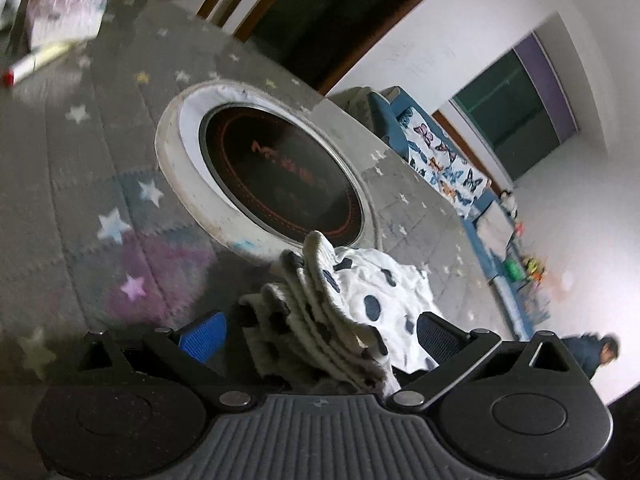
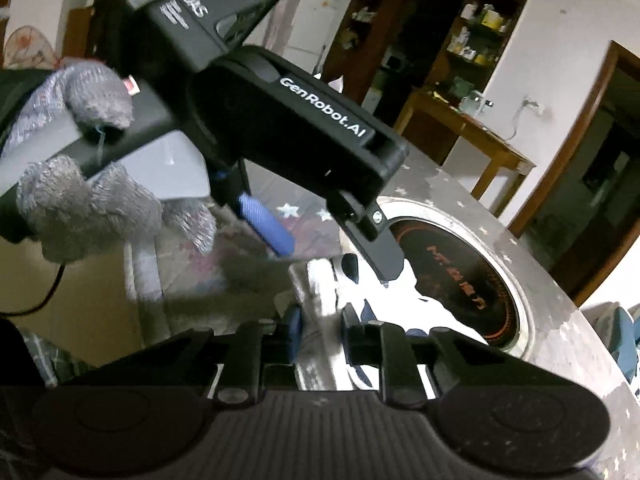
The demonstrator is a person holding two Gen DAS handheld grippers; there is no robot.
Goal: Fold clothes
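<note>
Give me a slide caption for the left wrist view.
Left gripper around a bunched white garment with dark spots, beside a round inset cooktop in a star-patterned table.

The garment (image 1: 376, 296) is white with dark navy spots, its ribbed edge cream. Behind it, a grey mat (image 1: 80, 184) bears white, pink and yellow stars around a black cooktop (image 1: 280, 172) ringed in orange. Beyond the cooktop hangs a blue butterfly-print cloth (image 1: 444, 160).

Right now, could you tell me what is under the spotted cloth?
The spotted cloth lies on the star-patterned mat and overlaps the round cooker's white rim. Whatever is beneath its bunched folds is covered.
</note>
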